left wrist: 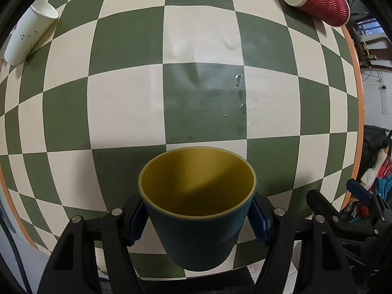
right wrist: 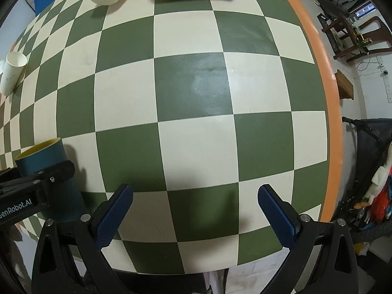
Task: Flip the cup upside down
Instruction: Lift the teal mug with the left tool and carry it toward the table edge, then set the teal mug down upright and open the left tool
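Upright, the cup (left wrist: 198, 220) sits clenched in the left gripper (left wrist: 199, 223), its yellow inside bare. Right gripper (right wrist: 195, 216) hangs released above the checkered table (right wrist: 196, 147).

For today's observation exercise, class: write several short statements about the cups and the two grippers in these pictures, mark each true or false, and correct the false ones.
1. The left gripper is shut on the blue cup. True.
2. The blue cup is already upside down. False: its mouth faces up and its yellow inside shows.
3. The right gripper holds a paper cup. False: its jaws are open with nothing between them.
4. The red ribbed cup lies on its side on the checkered table. True.
5. The white cup with small bird prints stands upright. False: it lies on its side.
6. Water droplets sit on the table beyond the blue cup. True.
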A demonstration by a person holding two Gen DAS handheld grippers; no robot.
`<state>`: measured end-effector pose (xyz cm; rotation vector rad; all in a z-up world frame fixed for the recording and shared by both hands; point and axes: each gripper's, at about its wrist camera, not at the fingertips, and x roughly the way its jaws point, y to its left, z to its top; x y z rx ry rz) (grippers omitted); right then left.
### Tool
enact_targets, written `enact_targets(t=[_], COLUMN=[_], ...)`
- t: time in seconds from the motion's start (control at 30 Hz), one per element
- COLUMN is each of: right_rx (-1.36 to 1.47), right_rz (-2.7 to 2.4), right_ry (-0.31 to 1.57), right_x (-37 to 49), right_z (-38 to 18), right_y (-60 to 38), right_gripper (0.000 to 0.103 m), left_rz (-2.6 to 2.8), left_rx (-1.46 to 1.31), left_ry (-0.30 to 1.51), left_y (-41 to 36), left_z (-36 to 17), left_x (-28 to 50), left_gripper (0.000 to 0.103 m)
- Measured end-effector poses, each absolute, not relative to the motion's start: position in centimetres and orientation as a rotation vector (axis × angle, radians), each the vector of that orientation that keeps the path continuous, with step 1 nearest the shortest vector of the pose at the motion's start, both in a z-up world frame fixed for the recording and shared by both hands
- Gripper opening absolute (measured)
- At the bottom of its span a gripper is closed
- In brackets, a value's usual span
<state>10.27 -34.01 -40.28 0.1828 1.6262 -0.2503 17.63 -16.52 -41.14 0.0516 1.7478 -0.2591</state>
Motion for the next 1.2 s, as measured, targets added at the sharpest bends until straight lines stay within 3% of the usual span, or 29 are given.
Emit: enact_targets(t=[0.33, 0.57, 1.2], right_rx=[0.238, 0.243, 0.284], right_rz=[-0.257, -0.238, -0.014], right_ry=[1.602, 1.563, 1.402], right_x=[11.0, 11.1, 7.7], right_z=[-39.9, -38.9, -28.7], right_y=[-36.4, -36.4, -25.0], right_gripper=[0.103, 0.103, 0.103], left_rz=[-0.218, -0.200, -0.042], left_rx=[0.049, 0.043, 0.092], left_ry=[1.731, 1.654, 1.390], left_y=[-16.5, -15.1, -5.7], left_z=[-40.7, -37.7, -26.1], left_x=[17.7, 17.7, 13.3], left_gripper=[0.069, 0.088, 0.088])
